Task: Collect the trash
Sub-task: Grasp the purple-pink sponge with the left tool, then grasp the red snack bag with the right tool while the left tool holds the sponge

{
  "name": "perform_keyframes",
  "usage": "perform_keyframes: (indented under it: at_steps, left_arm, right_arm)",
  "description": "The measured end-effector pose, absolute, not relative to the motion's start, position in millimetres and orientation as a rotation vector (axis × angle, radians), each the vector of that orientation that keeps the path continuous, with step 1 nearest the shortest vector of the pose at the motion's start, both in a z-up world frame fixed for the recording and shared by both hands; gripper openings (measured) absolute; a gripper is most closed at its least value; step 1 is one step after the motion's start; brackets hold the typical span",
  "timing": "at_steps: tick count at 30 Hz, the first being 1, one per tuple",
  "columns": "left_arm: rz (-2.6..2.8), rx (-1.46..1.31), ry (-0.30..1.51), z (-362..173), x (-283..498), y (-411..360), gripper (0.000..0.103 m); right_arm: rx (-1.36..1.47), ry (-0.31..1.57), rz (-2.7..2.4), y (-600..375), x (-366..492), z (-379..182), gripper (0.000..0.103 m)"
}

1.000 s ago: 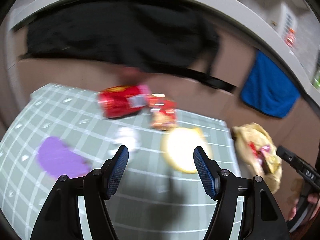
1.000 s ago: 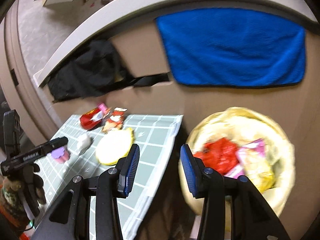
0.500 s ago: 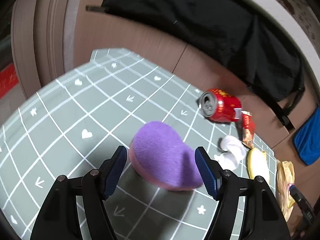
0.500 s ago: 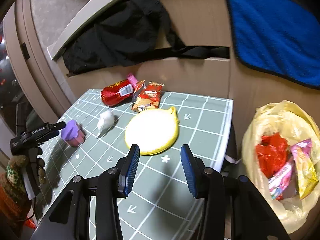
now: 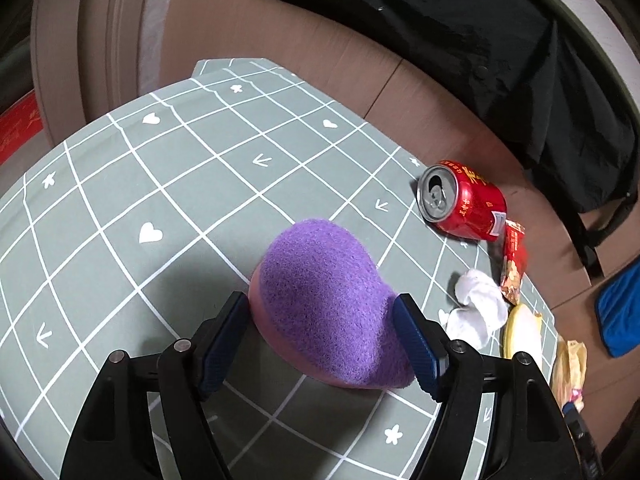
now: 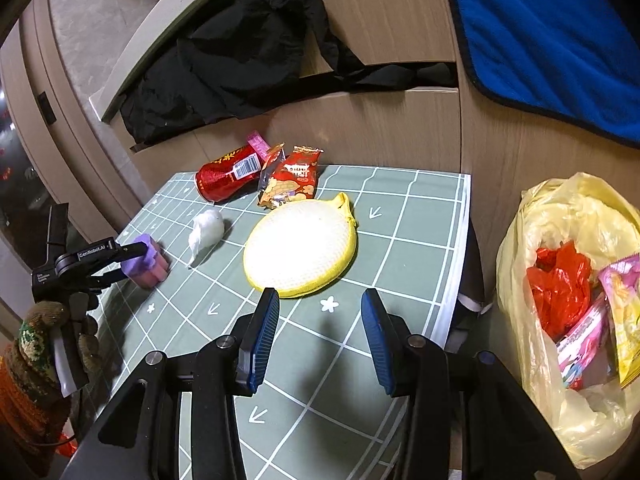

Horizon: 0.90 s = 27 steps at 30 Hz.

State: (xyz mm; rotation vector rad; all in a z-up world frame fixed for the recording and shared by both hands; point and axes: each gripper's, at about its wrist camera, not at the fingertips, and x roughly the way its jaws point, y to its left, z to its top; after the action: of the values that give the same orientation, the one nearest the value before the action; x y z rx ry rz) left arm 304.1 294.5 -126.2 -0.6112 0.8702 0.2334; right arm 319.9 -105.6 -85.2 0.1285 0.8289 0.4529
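Note:
A purple and pink sponge (image 5: 324, 300) lies on the green checked tablecloth (image 5: 160, 184). My left gripper (image 5: 322, 320) has its blue pads against both sides of the sponge; it also shows in the right wrist view (image 6: 132, 254). My right gripper (image 6: 320, 336) is open and empty above the cloth, just short of a round yellow pad (image 6: 300, 250). A red can (image 5: 464, 208) lies on its side beside a red snack wrapper (image 6: 290, 182) and a crumpled white tissue (image 6: 206, 228). A yellow trash bag (image 6: 568, 216) holding wrappers stands to the right of the table.
A black jacket (image 6: 240, 56) hangs over the bench behind the table. A blue towel (image 6: 540, 32) hangs at the right. The table's right edge (image 6: 460, 248) borders a gap before the bag.
My left gripper has moved forward onto the sponge and its jaws have closed in on its sides. My right gripper has barely moved.

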Motion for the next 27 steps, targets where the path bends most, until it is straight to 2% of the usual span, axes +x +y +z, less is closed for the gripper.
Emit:
perform_keyframes:
  at_steps: [6, 8, 10, 13, 21, 27]
  left_arm:
    - [0.263, -0.624, 0.893, -125, 307, 291, 0.072]
    - [0.23, -0.602, 0.89, -121, 309, 280, 0.064]
    - [0.199, -0.522, 0.854, -109, 310, 264, 0.051]
    - [0.142, -0.403, 0.792, -87, 312, 239, 0.038]
    - [0.041, -0.179, 0.707, -54, 305, 205, 0.033]
    - [-0.01, -0.174, 0.712, -53, 302, 213, 0.033]
  right_arm:
    - [0.166, 0.818, 0.461, -114, 317, -89, 0.041]
    - [0.174, 0.814, 0.469, -115, 317, -88, 0.041]
    - [0.166, 0.805, 0.475, -114, 318, -86, 0.041]
    - [0.143, 0.793, 0.483, -109, 321, -81, 0.041]
    - [0.071, 0.795, 0.488, -81, 359, -71, 0.041]
    - [0.104, 0.813, 0.492, -37, 421, -69, 0.041]
